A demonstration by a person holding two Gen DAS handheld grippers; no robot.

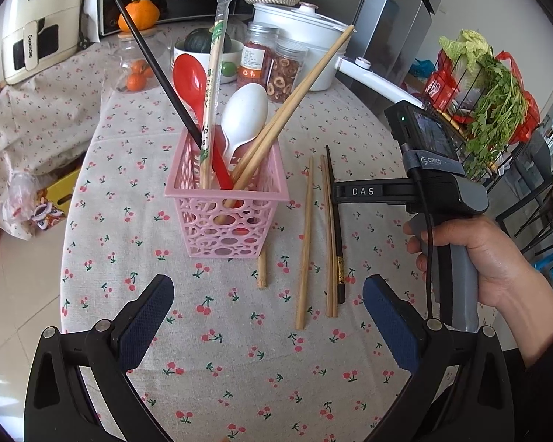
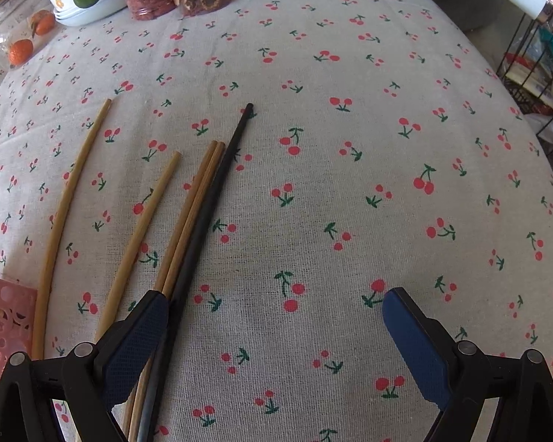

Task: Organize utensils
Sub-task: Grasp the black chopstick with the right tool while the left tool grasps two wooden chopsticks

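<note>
Pink perforated plastic basket [image 1: 223, 199] holds spoons and chopsticks; we see loose wooden chopsticks [image 2: 188, 221] on the counter [image 2: 350, 184]. Both grippers, left [image 1: 267, 316] and right [image 2: 272, 335], jaws wide apart, hold nothing.

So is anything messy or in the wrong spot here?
Yes. Several chopsticks lie loose on the tablecloth right of the pink basket: four wooden chopsticks and a black chopstick. One wooden stick pokes out from behind the basket.
</note>
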